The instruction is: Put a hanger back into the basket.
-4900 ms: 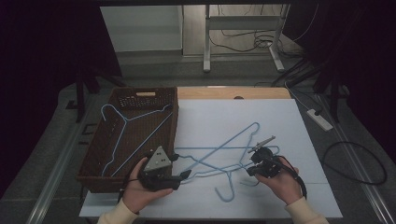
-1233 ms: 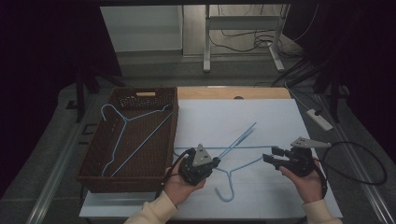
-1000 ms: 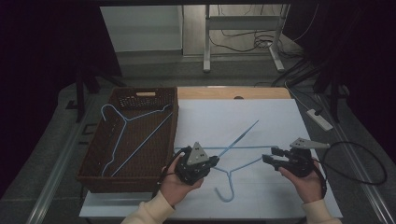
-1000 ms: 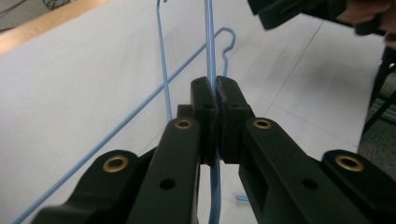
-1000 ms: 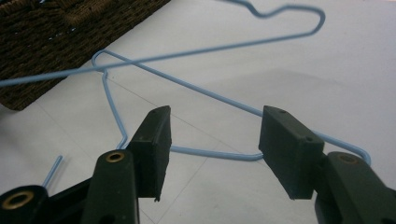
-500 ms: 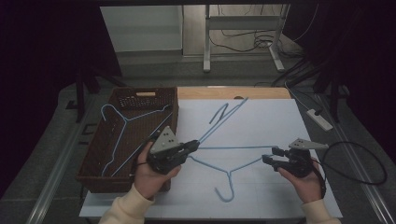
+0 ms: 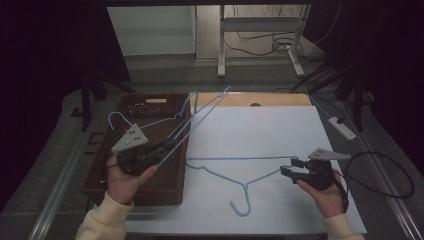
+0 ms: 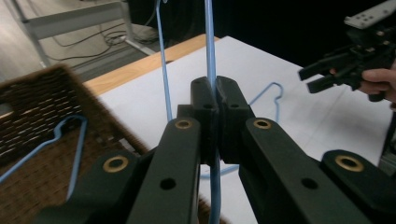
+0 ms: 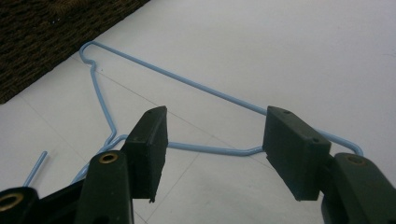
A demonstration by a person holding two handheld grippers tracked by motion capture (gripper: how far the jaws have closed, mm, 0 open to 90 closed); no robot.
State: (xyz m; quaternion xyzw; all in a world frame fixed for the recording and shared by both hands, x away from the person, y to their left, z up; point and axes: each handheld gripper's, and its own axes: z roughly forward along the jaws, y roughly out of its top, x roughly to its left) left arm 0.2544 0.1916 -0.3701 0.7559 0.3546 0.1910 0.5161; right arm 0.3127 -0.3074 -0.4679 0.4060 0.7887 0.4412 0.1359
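Held hanger (image 7: 200,112): blue wire, raised over the basket (image 7: 150,190) and the table's left edge, slanting up and away. Gripped low on one wire by the left gripper (image 7: 167,146), whose jaws are clenched tight on it, seen close in the left gripper view (image 8: 211,70).

Second hanger (image 7: 235,172): blue wire, flat on the white table (image 7: 260,130), hook toward the person.

Right gripper (image 7: 287,167): just beside that hanger's right end, jaws spread and grasping nothing; in the right gripper view the hanger (image 9: 187,84) lies on the table beyond the parted jaws.

Third hanger (image 7: 120,119): blue wire, in the basket.

Basket: dark wicker, left of the table.
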